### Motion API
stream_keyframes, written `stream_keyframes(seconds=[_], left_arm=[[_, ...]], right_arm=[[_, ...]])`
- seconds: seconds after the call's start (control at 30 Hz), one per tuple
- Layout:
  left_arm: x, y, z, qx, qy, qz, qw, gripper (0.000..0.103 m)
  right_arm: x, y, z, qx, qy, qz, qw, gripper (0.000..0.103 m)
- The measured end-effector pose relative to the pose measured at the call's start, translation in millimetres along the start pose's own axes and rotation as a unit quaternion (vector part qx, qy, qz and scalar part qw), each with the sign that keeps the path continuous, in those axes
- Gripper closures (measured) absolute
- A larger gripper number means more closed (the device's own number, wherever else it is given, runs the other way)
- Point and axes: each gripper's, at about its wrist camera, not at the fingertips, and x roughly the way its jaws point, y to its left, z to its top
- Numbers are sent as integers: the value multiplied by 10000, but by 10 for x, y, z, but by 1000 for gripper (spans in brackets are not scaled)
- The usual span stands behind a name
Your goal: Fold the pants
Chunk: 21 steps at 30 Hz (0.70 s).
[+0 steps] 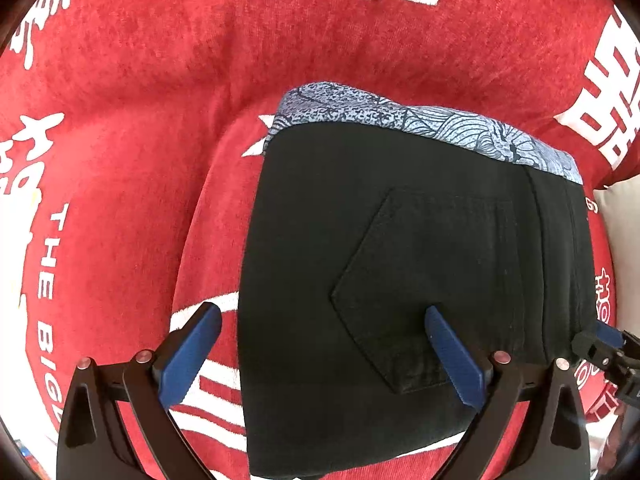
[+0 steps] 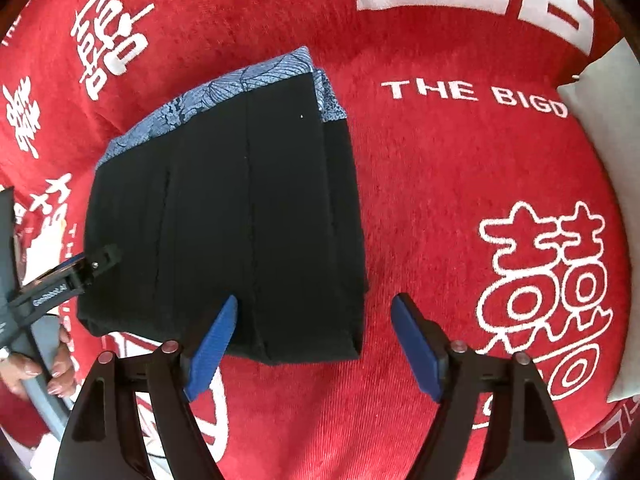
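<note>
A plush red blanket (image 1: 132,128) with woven white characters covers the whole surface. On it lies a pair of black pants (image 1: 420,248), folded into a flat, thick rectangle, an angular stitched pocket (image 1: 432,280) uppermost and a blue patterned lining (image 1: 400,120) edging the far side. The left gripper (image 1: 320,356) and the right gripper (image 2: 314,344) each stand open, ribbed blue pads straddling a near edge, pinching nothing.
</note>
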Motion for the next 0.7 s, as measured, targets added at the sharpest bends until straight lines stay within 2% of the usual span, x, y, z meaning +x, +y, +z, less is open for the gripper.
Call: stream_keyframes(seconds=[0.13,0.3,0.5,0.7], left_arm=[[-15,72,72,-121,157,-286,9994,1],[-128,284,247,-176,29,-975,9951,1],[58,439,509,12,397,-1679,9850,1],[294,477,610,95,753,-2126,9742,1]], right_arm=[[-69,-196,64,41,-57,398,9992,22],[-136,-549,332,277,-206,1157,9927,22],[121,-854,651,551,244,1992,9781,22],[379,-807,679,482,668,2550,9634,22]])
